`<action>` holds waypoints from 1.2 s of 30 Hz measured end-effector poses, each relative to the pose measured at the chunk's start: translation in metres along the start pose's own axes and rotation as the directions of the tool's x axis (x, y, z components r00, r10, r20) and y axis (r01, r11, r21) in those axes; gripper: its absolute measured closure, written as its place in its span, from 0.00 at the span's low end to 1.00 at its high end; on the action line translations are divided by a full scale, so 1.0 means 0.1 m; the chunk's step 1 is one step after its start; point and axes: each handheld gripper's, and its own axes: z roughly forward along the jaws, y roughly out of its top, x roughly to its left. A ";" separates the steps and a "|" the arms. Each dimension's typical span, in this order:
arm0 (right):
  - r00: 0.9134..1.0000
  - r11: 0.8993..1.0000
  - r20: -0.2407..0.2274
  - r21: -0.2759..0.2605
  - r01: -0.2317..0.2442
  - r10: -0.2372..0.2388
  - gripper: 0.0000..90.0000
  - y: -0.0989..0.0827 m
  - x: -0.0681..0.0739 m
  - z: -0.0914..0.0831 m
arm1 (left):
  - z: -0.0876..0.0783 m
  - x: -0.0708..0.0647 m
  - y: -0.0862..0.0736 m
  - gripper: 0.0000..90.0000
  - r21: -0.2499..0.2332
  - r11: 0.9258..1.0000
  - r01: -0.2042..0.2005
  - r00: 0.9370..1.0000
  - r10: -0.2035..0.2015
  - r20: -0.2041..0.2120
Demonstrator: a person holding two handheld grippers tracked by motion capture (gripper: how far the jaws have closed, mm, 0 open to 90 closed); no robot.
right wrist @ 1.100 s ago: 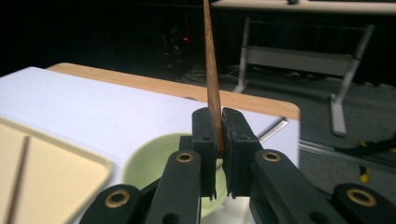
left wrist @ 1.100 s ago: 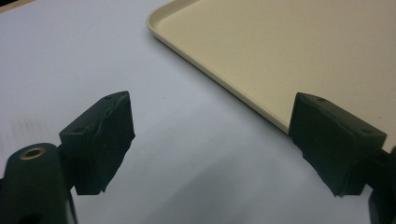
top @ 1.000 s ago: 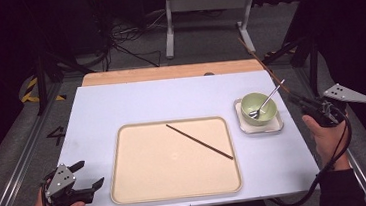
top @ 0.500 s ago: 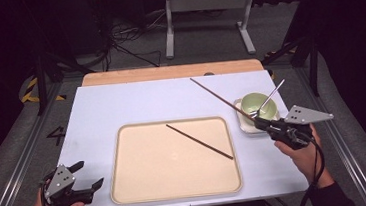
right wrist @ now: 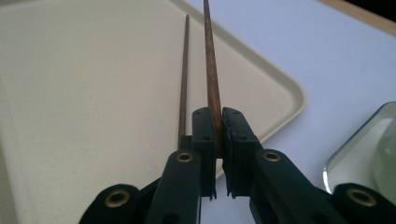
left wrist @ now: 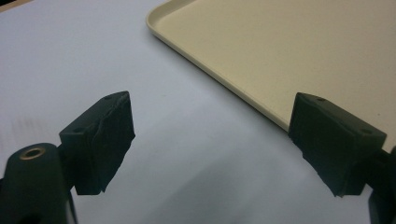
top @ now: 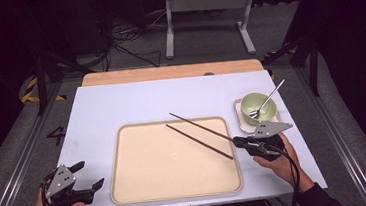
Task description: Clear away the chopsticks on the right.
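Note:
A beige tray [top: 143,187] lies in the middle of the white table. One dark brown chopstick [top: 199,141] rests diagonally on it. My right gripper [top: 239,140] sits at the tray's right edge, shut on the end of a second chopstick [top: 200,126], which points up-left over the tray, nearly parallel to the first. In the right gripper view the held chopstick [right wrist: 211,70] runs out from between the closed jaws [right wrist: 221,116], with the lying chopstick [right wrist: 184,70] just to its left. My left gripper [top: 89,176] rests open off the tray's lower left corner, and nothing is between its pads [left wrist: 102,140].
A pale green bowl [top: 259,107] with a metal spoon [top: 269,98] leaning in it stands on a small white dish [top: 243,125] right of the tray. A wooden strip [top: 168,72] runs along the table's far edge. The tray rim [left wrist: 210,81] lies close to the left gripper.
My right gripper has moved left and nearer, from beyond the bowl to the tray's right edge, bringing the held chopstick down over the tray beside the other one. The left gripper has stayed put.

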 end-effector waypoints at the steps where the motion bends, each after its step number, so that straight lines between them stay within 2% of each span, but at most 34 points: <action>1: 1.000 1.000 -0.001 0.016 0.001 -0.001 0.94 -0.02 0.01 0.04 | 0.00 0.00 0.00 0.17 0.000 1.000 0.001 1.000 -0.001 0.000; 6: 1.000 0.998 -0.011 0.059 0.002 -0.002 0.94 -0.07 0.01 0.17 | 0.00 0.00 0.00 0.17 -0.002 1.000 0.004 1.000 -0.004 0.000; 17: 0.999 0.995 -0.038 0.099 0.029 -0.025 0.94 -0.12 0.05 0.22 | 0.00 0.00 0.00 0.17 -0.002 1.000 0.005 1.000 -0.005 0.000; 23: 0.999 0.995 -0.036 0.102 0.009 -0.005 0.94 -0.13 0.04 0.25 | 0.00 0.00 0.00 0.17 -0.003 1.000 0.005 1.000 -0.005 0.002; 30: 0.999 0.993 -0.038 0.114 0.008 -0.004 0.93 -0.14 0.05 0.28 | 0.00 0.00 0.00 0.17 -0.002 1.000 0.003 1.000 -0.003 0.002; 36: 0.999 0.992 -0.044 0.122 0.009 -0.004 0.89 -0.14 0.05 0.29 | -0.01 0.00 0.00 0.17 -0.009 1.000 0.004 1.000 -0.004 0.003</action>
